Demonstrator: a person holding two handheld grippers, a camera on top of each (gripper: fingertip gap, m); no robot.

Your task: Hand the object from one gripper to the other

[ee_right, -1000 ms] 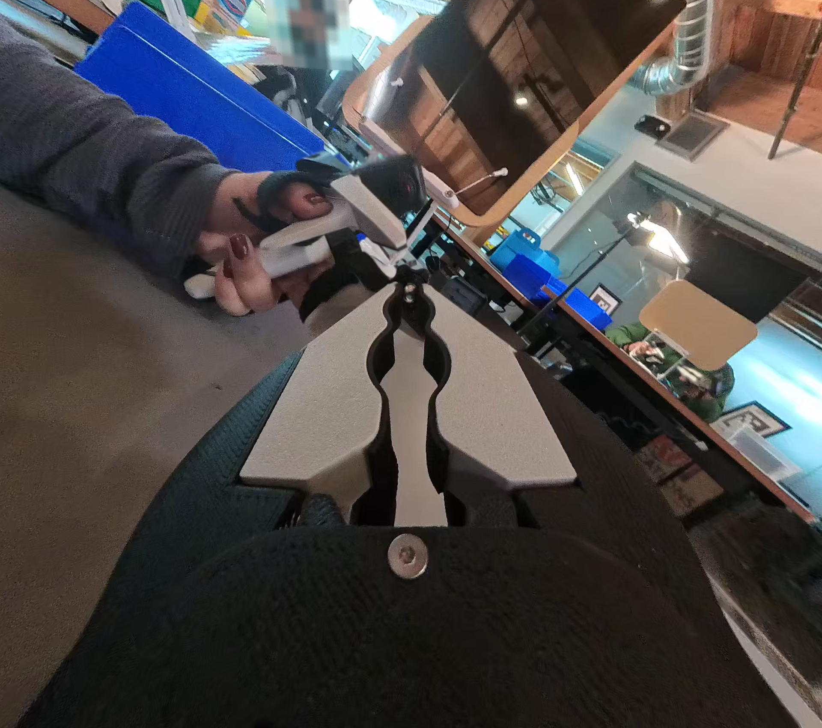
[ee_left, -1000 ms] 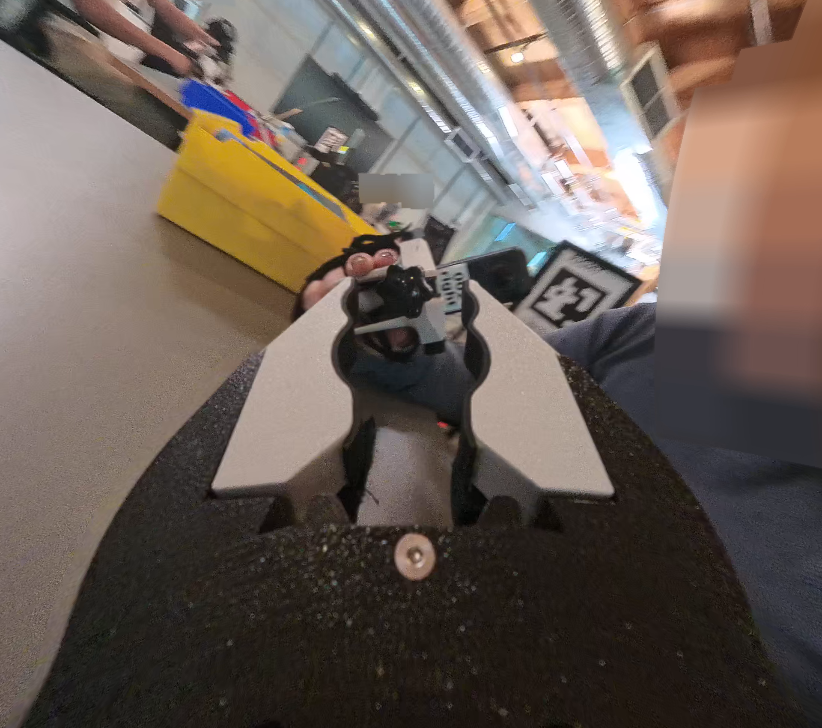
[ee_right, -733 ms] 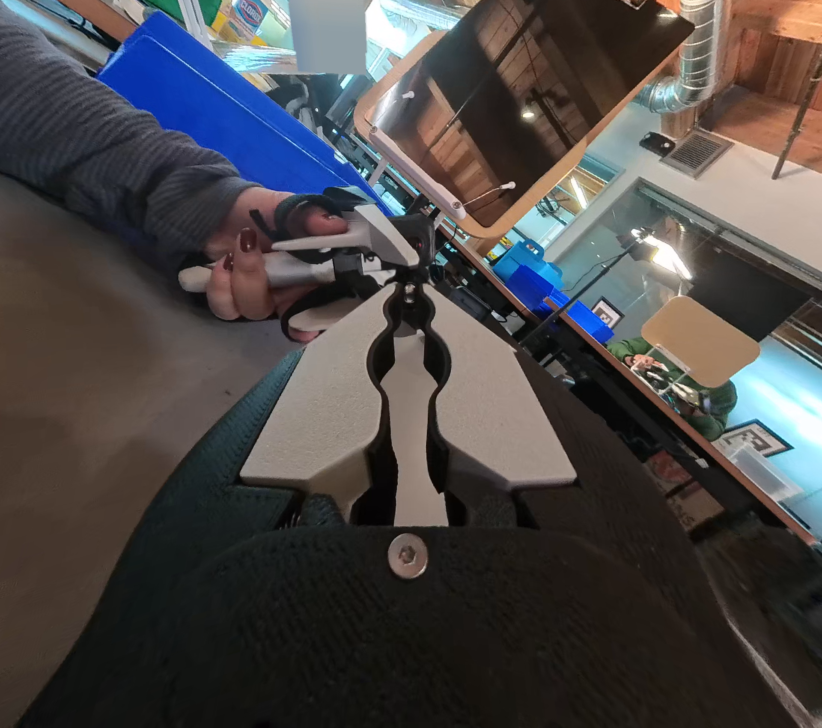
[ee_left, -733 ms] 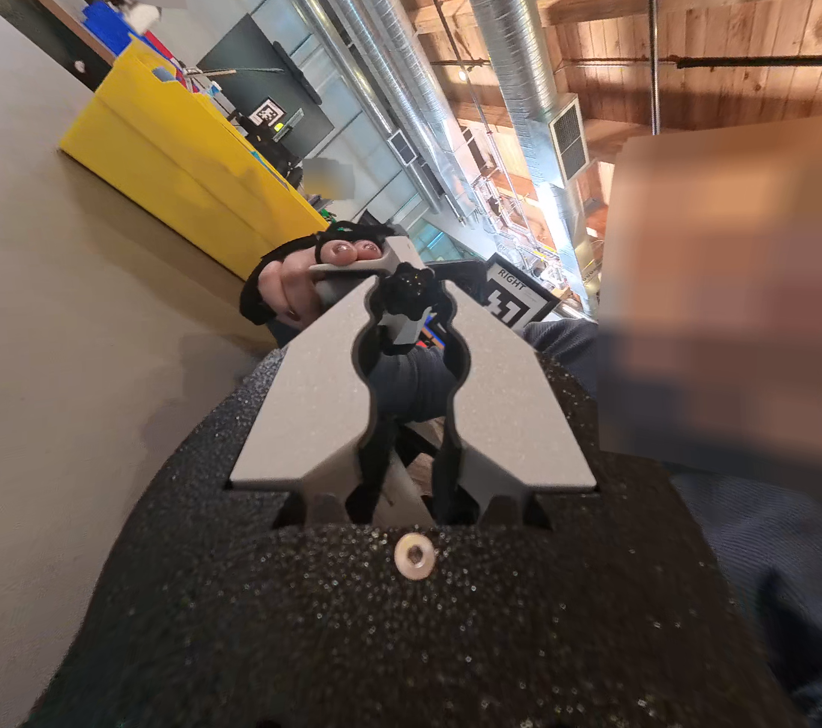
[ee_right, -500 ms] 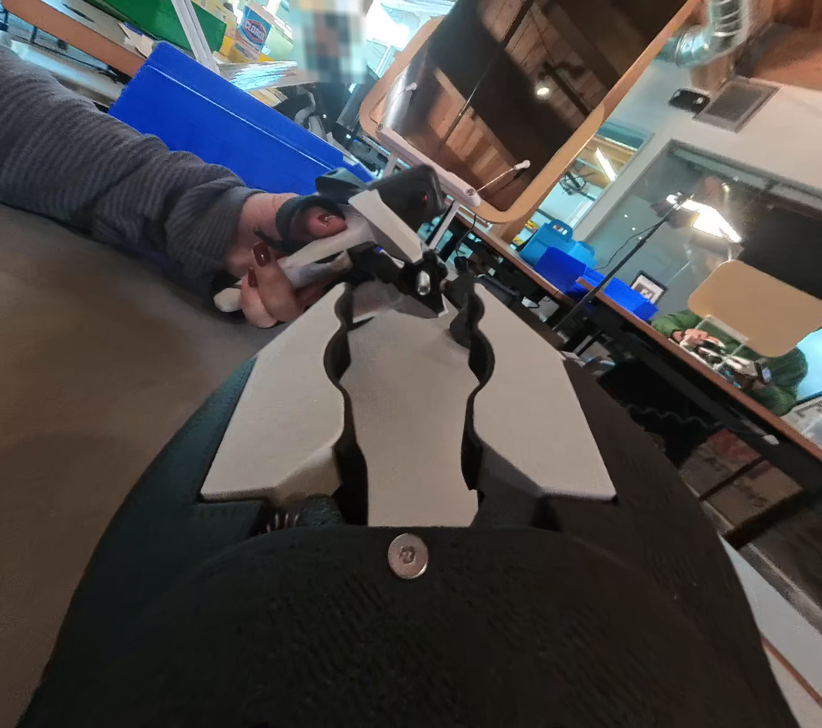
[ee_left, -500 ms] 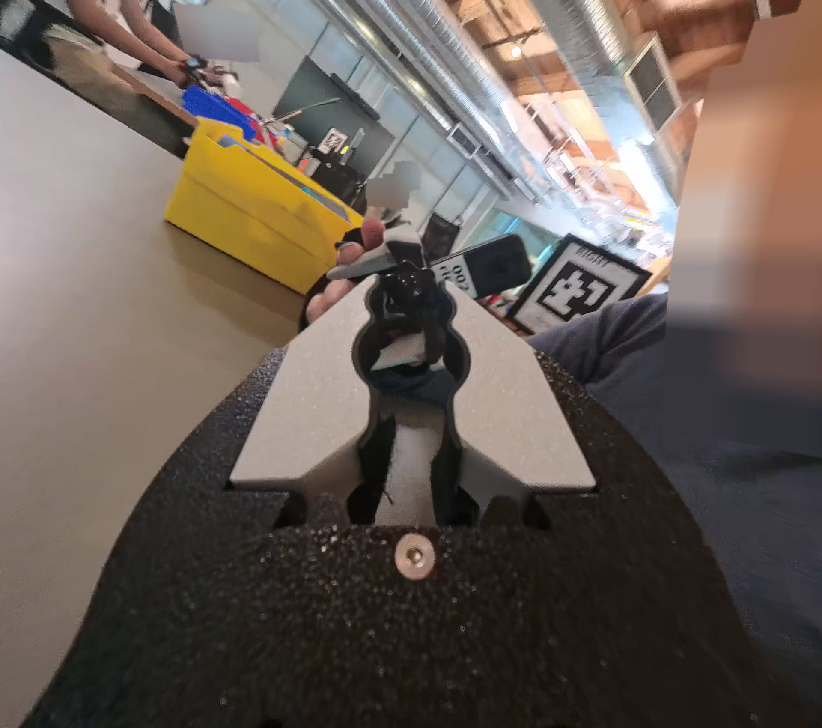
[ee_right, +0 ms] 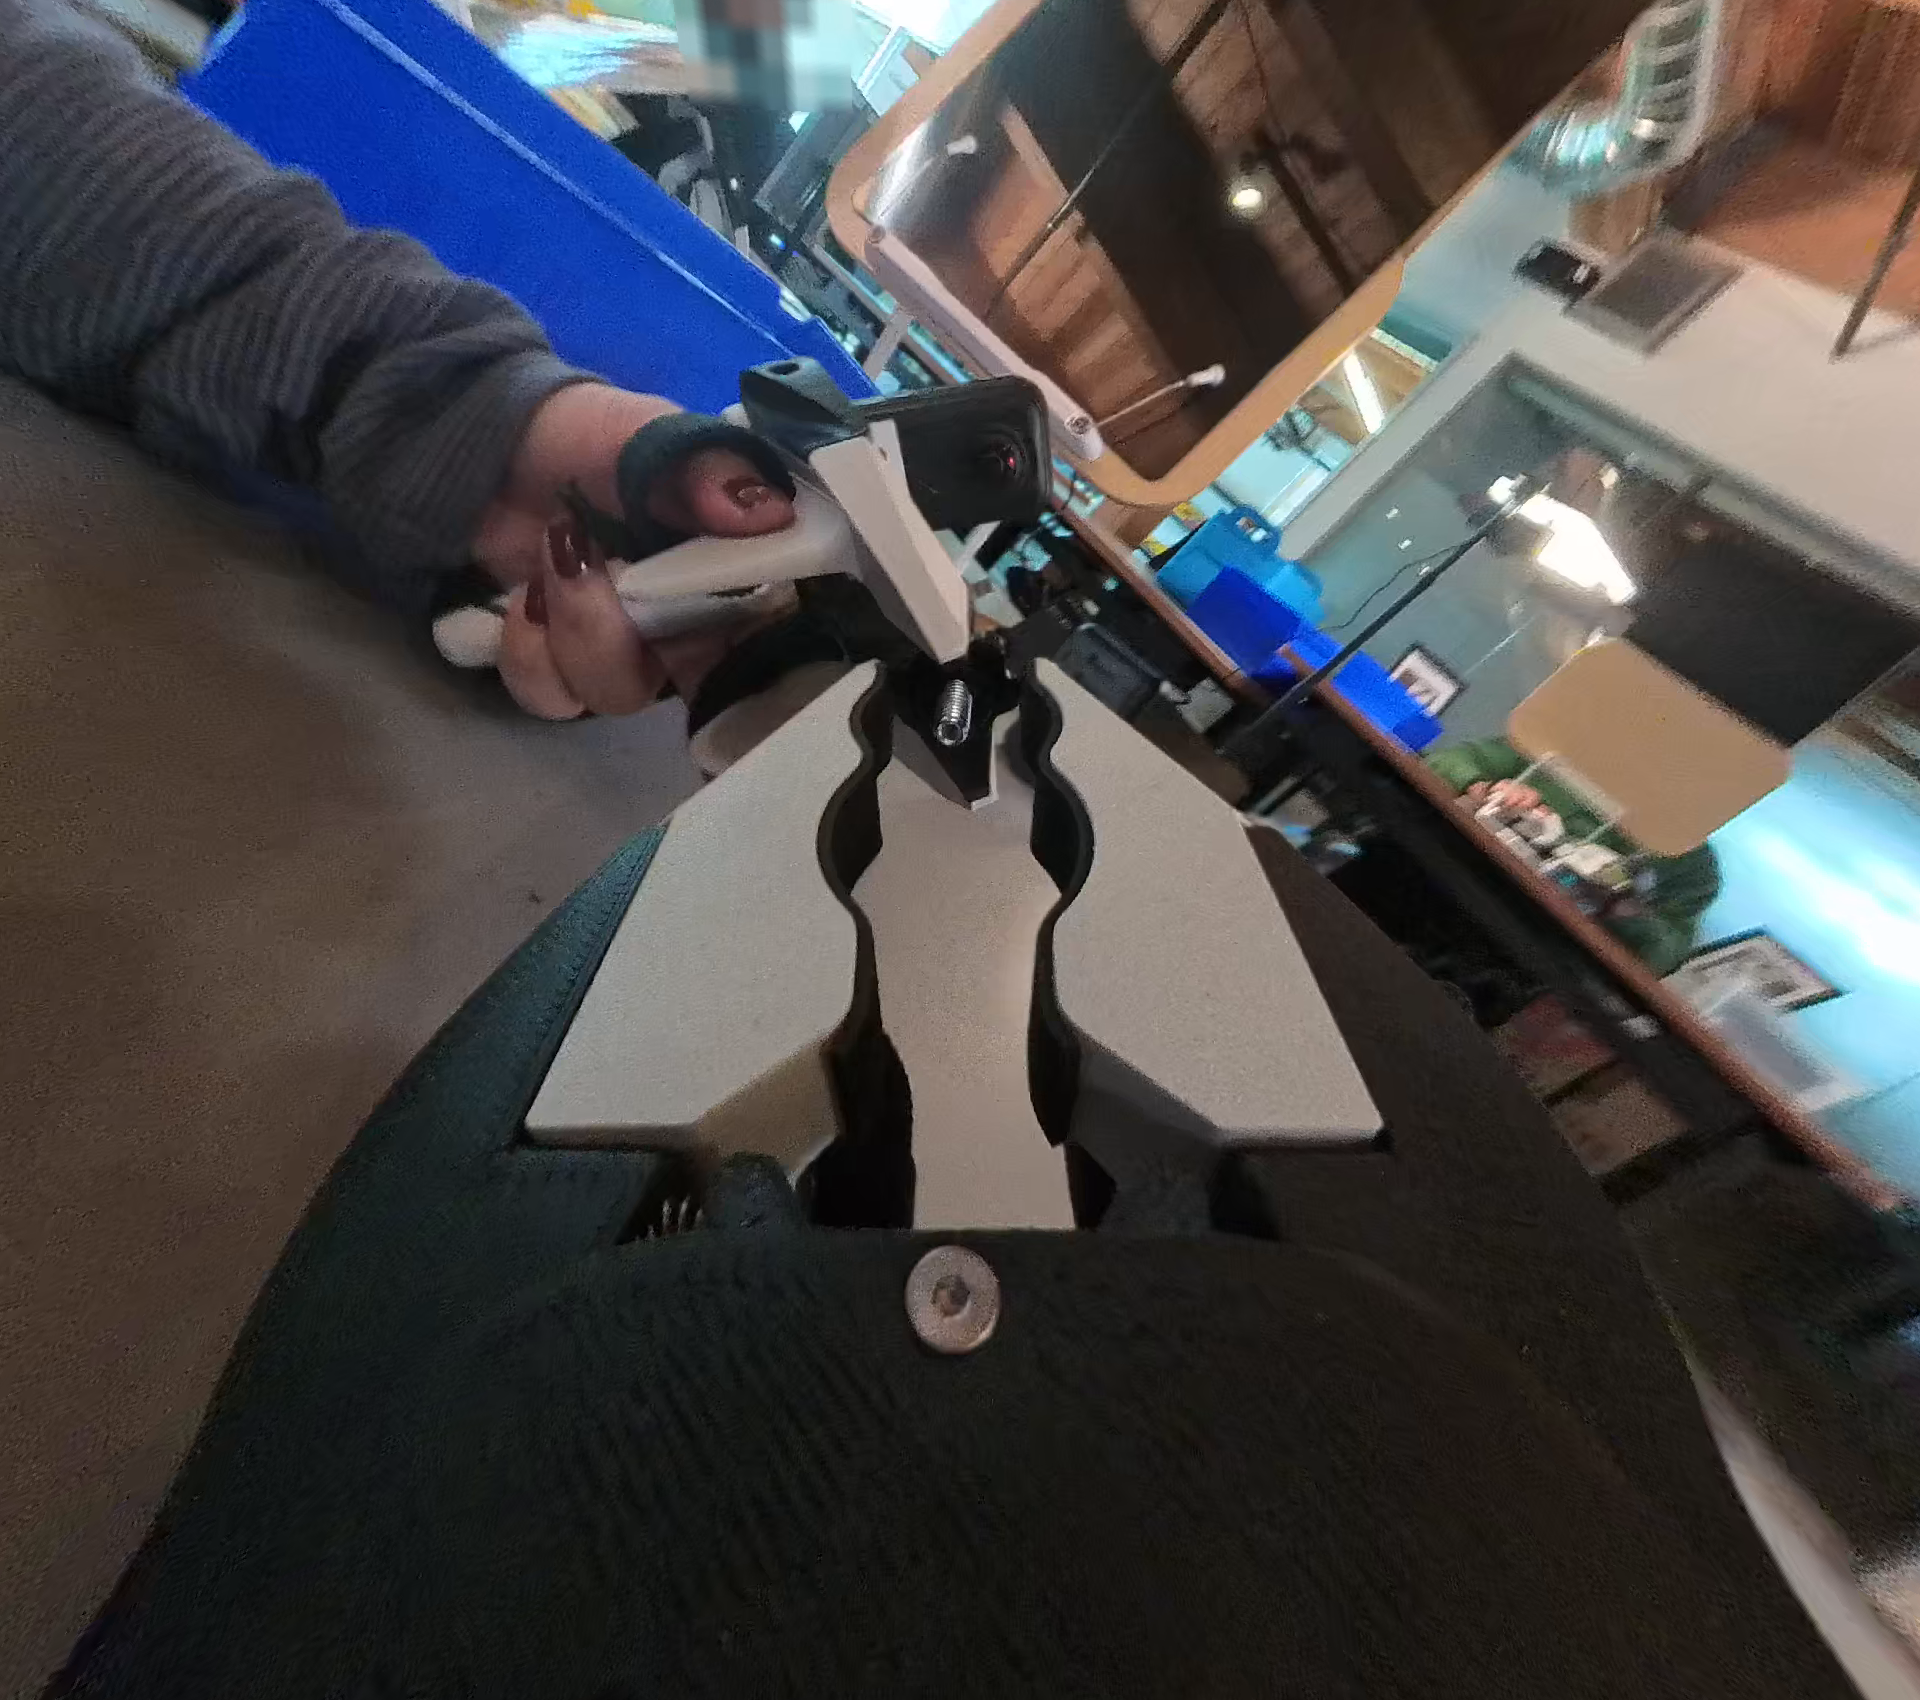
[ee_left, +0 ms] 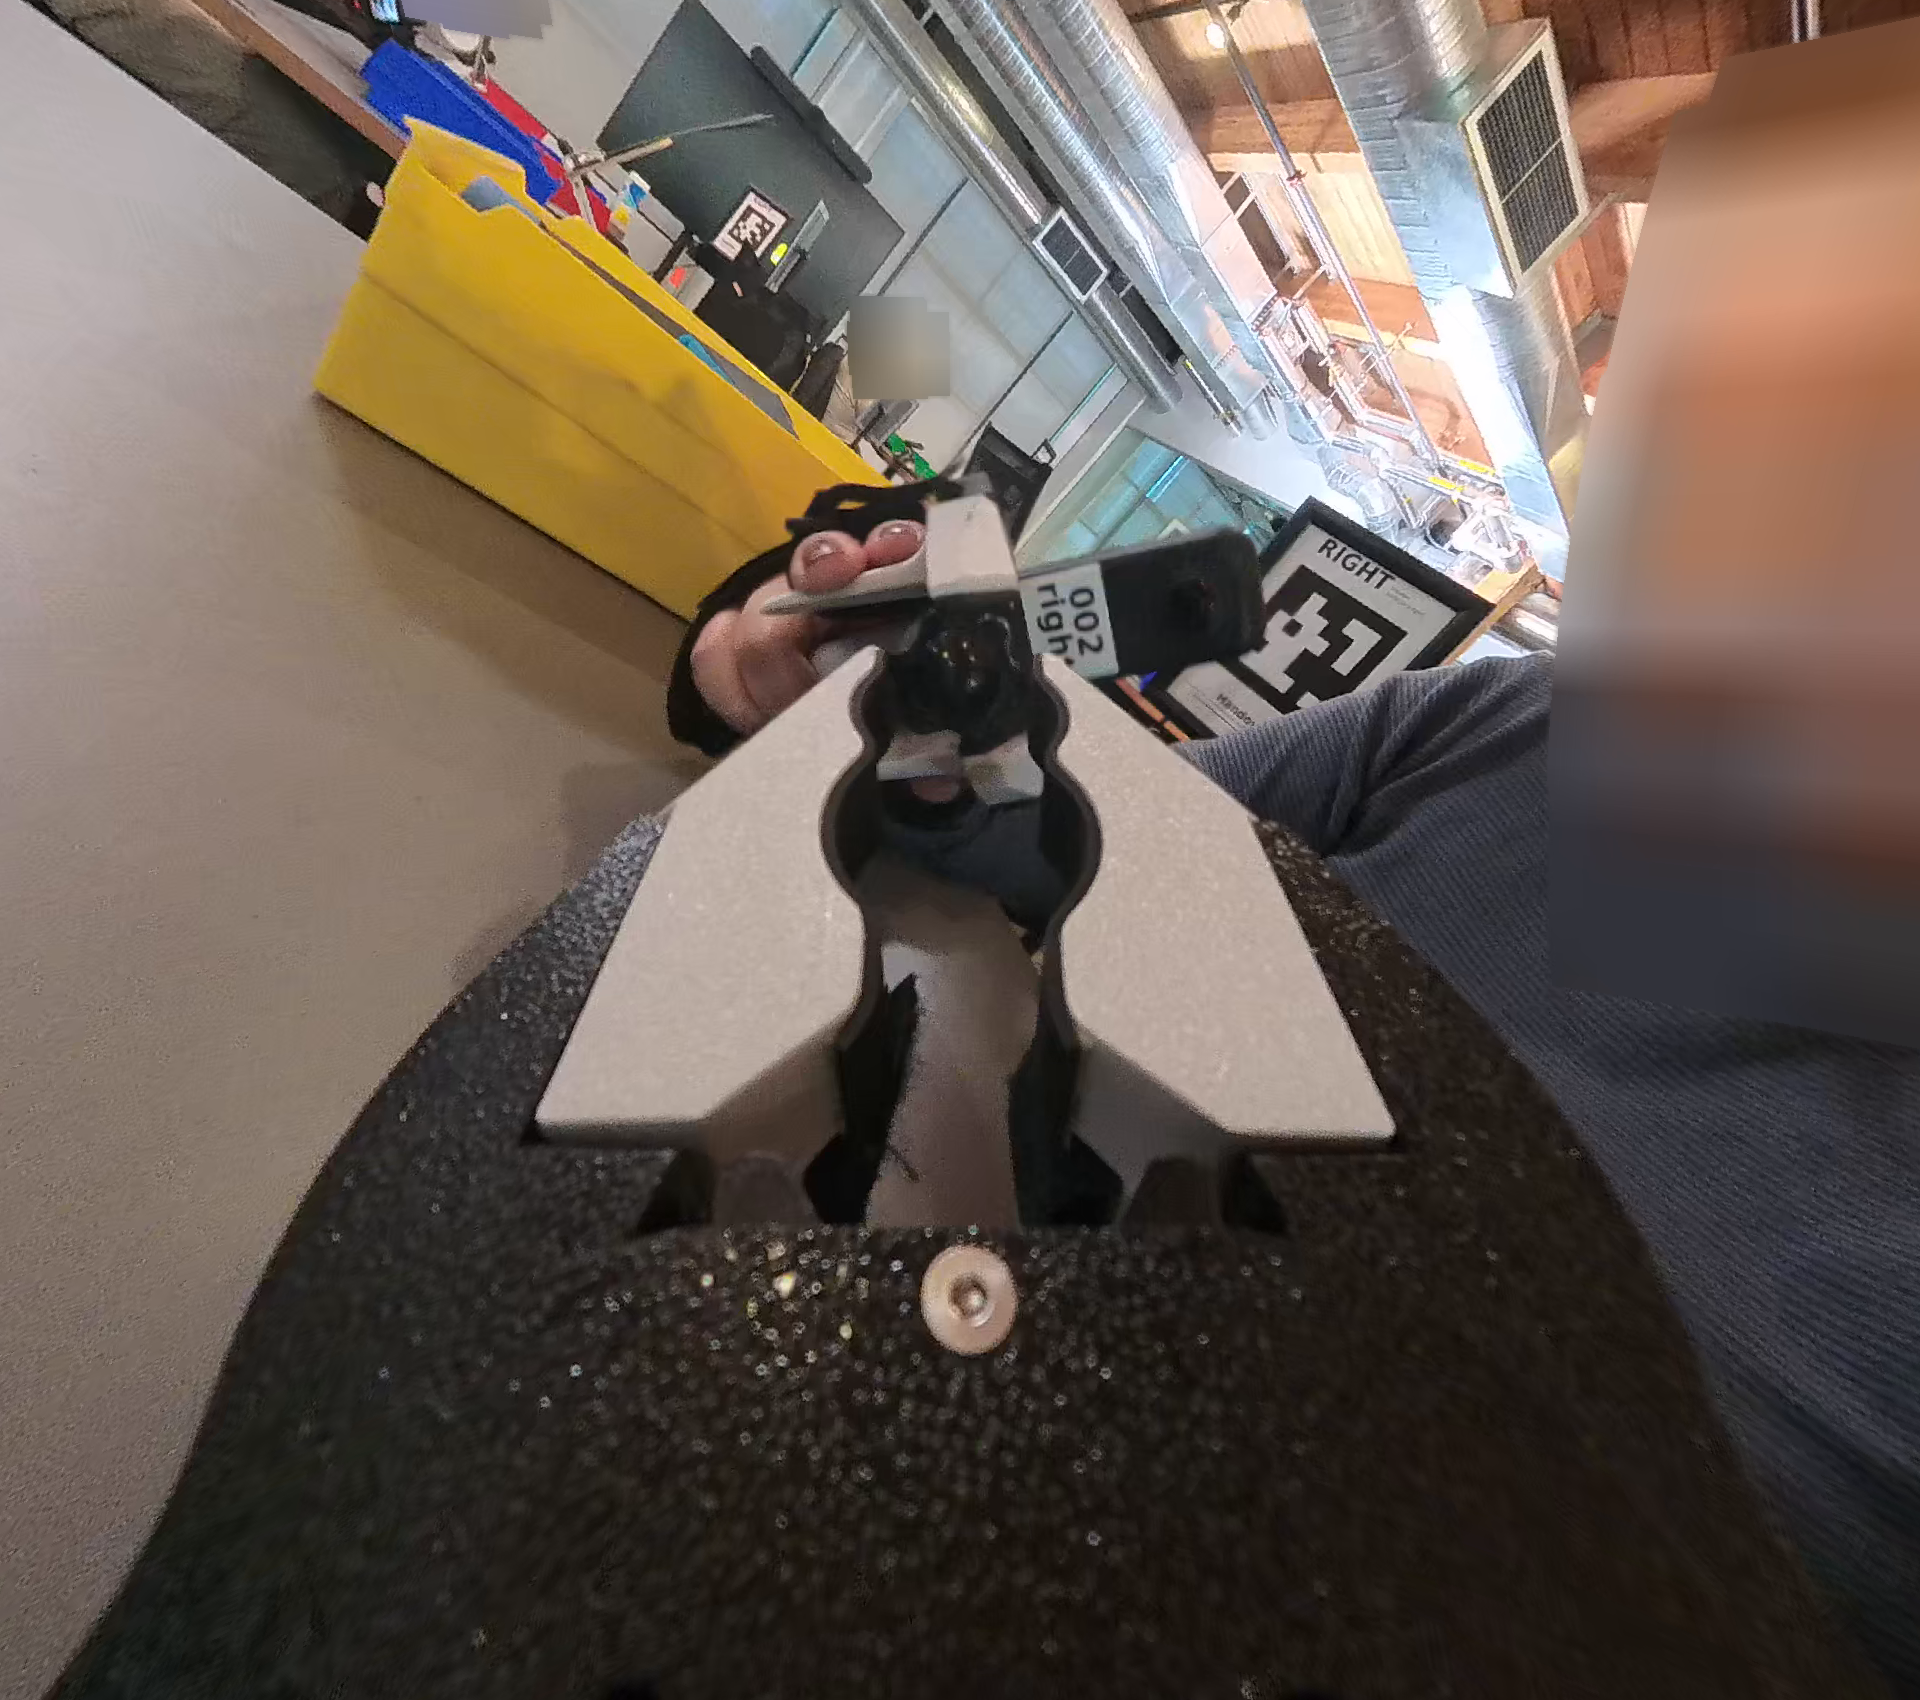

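I had the black knob (ee_left: 951, 679) pinched right at the tips of my left gripper (ee_left: 951, 694), its threaded stud (ee_right: 951, 723) poking toward my right gripper (ee_right: 951, 715). My right gripper's fingers stood apart on either side of the knob, not clamping it. Both met above the tan table (ee_left: 208, 611), yellow bin (ee_left: 540, 393) behind.

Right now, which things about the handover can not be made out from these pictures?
Left wrist view: black knob, its sides hidden by the left gripper fingertips.
Right wrist view: whether the right gripper touches the knob; too small and dark.
Left wrist view: yellow bin contents, behind its wall.
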